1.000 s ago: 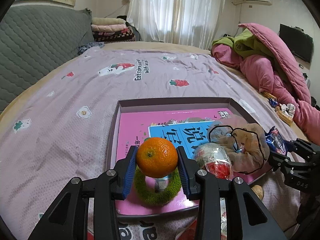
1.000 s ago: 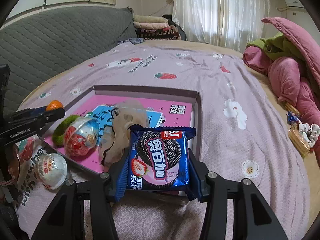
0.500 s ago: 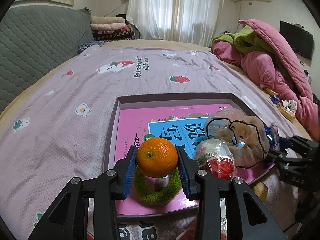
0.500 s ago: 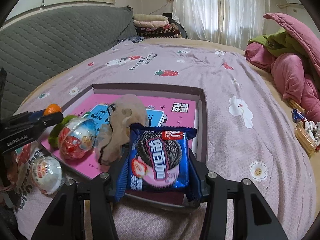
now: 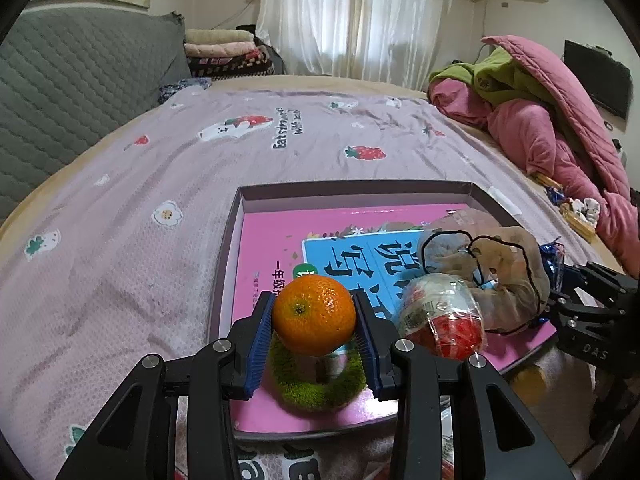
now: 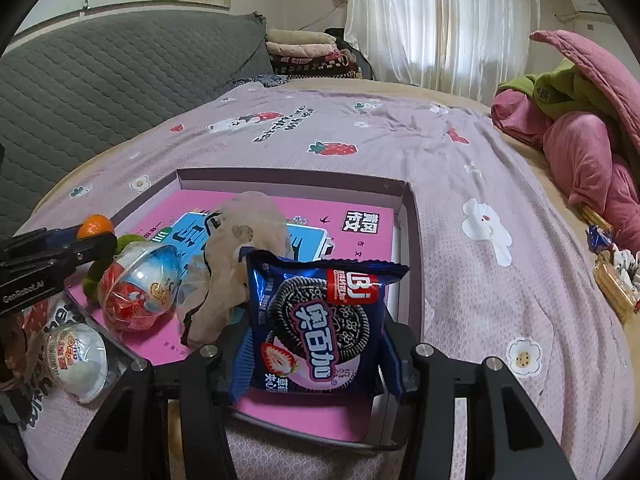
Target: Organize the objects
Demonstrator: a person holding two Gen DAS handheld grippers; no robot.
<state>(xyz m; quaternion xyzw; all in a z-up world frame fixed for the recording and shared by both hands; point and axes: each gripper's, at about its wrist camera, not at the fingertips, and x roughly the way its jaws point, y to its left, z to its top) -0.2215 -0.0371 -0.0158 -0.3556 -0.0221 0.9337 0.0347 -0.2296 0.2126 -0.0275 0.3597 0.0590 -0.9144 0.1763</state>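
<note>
One tray (image 5: pixel 228 264) lies on the bed (image 5: pixel 168 184), with one pink book (image 6: pixel 360 220) in it. On the book – one crumpled bag (image 6: pixel 240 256), one red toy egg (image 6: pixel 138 292), one green ring (image 5: pixel 316 388). One white egg (image 6: pixel 76 360) sits outside, just beside the tray. The right gripper (image 6: pixel 314 354) pinches one cookie pack (image 6: pixel 320 320) over the tray's near edge; the left gripper (image 5: pixel 314 336) pinches one orange (image 5: pixel 314 314) above the ring.

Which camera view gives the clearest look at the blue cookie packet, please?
The right wrist view: the blue cookie packet fills the foreground, label facing the camera, clamped in the right hand-held gripper over the tray. The left wrist view shows only a blue sliver behind the crumpled beige bag.
</note>
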